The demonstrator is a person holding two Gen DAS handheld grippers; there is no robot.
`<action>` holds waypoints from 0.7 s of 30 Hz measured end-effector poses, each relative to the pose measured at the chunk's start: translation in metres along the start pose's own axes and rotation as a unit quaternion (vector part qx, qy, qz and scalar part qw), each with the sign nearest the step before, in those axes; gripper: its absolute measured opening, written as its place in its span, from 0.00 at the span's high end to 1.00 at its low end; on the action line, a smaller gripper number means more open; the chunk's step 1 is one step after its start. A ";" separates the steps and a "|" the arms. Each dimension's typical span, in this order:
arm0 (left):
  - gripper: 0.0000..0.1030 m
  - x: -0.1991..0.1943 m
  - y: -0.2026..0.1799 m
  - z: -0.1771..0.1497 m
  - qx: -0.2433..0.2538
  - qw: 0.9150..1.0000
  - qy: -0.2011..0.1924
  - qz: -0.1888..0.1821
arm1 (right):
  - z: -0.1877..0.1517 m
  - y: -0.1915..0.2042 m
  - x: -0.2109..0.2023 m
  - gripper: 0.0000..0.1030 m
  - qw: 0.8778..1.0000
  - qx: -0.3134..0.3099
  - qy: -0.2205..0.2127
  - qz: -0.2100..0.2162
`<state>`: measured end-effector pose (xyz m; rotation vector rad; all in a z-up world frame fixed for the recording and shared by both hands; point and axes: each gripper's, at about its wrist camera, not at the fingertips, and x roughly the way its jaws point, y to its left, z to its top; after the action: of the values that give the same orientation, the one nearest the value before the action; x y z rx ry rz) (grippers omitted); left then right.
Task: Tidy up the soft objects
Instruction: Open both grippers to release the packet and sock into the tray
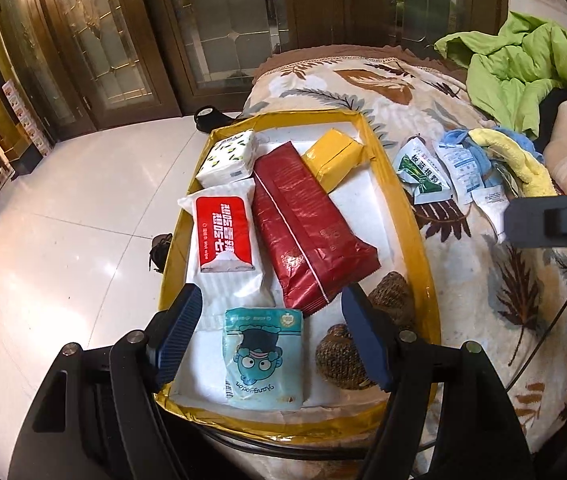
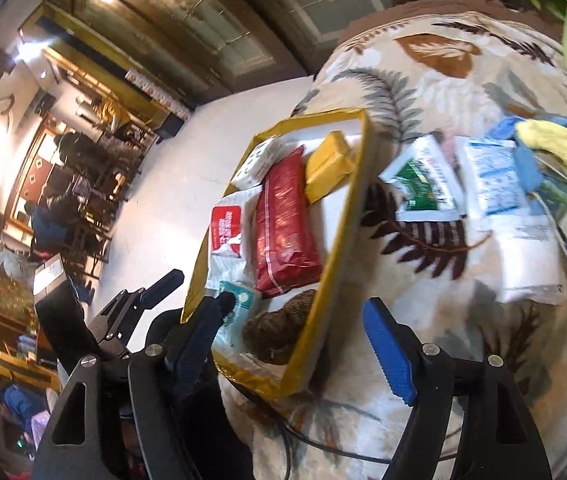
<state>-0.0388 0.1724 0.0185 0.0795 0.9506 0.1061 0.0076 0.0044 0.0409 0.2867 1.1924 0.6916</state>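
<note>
A yellow-rimmed box (image 1: 399, 184) lies on the leaf-print blanket. It holds a white tissue pack (image 1: 227, 158), a red-and-white wet wipe pack (image 1: 225, 236), a long dark red pack (image 1: 307, 228), a yellow pack (image 1: 333, 156), a blue cartoon pack (image 1: 263, 356) and two brown woven balls (image 1: 339, 356). My left gripper (image 1: 272, 320) stands open just above the blue cartoon pack, holding nothing. My right gripper (image 2: 295, 344) is open and empty over the box's near right corner (image 2: 295, 376). Loose sachets (image 2: 423, 184) and a yellow towel (image 2: 563, 156) lie to the right of the box.
A green cloth (image 1: 523, 68) is heaped at the bed's far right, beside a blue towel (image 1: 479, 152). White tiled floor (image 1: 63, 240) lies left of the bed, with dark wooden glass doors (image 1: 123, 40) behind. A black cable (image 1: 551, 328) runs across the blanket.
</note>
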 end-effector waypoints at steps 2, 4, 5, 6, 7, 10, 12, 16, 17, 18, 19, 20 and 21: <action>0.30 0.000 -0.003 0.000 0.001 1.000 0.000 -0.001 | -0.002 -0.009 -0.006 0.25 1.000 0.012 -0.005 -0.002; 0.30 0.000 -0.005 0.000 0.005 1.000 0.000 0.000 | -0.004 -0.018 -0.009 0.24 1.000 0.023 -0.008 -0.002; 0.30 -0.001 -0.007 0.000 0.007 1.000 -0.001 0.000 | -0.005 -0.022 -0.011 0.24 1.000 0.028 -0.009 -0.002; 0.30 -0.001 -0.008 0.001 0.007 1.000 -0.001 -0.001 | -0.006 -0.025 -0.012 0.24 0.999 0.032 -0.009 -0.003; 0.30 0.000 -0.009 0.001 0.007 1.000 0.000 -0.003 | -0.008 -0.029 -0.014 0.24 0.999 0.036 -0.011 -0.005; 0.30 0.000 -0.012 0.003 0.006 1.000 0.003 -0.009 | -0.011 -0.037 -0.019 0.24 0.999 0.041 -0.015 -0.009; 0.30 0.000 -0.013 0.005 -0.002 1.000 0.008 -0.027 | -0.013 -0.043 -0.022 0.24 0.999 0.046 -0.019 -0.012; 0.30 0.003 -0.019 0.009 -0.013 0.998 0.017 -0.051 | -0.019 -0.061 -0.029 0.24 0.997 0.065 -0.025 -0.018; 0.30 0.003 -0.022 0.011 -0.011 0.998 0.017 -0.054 | -0.019 -0.066 -0.031 0.24 0.997 0.071 -0.028 -0.019; 0.30 0.003 -0.026 0.013 -0.011 0.998 0.018 -0.059 | -0.020 -0.072 -0.034 0.24 0.996 0.079 -0.031 -0.019; 0.30 0.004 -0.030 0.016 -0.013 0.997 0.021 -0.069 | -0.020 -0.076 -0.036 0.24 0.996 0.085 -0.035 -0.019; 0.30 0.004 -0.032 0.017 -0.015 0.997 0.022 -0.073 | -0.020 -0.081 -0.039 0.24 0.995 0.092 -0.039 -0.018; 0.30 0.004 -0.037 0.021 -0.015 0.996 0.023 -0.080 | -0.020 -0.086 -0.042 0.24 0.994 0.099 -0.043 -0.017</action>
<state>-0.0174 0.1355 0.0228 -0.0264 0.9968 -0.0269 0.0098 -0.0905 0.0184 0.4574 1.1816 0.5259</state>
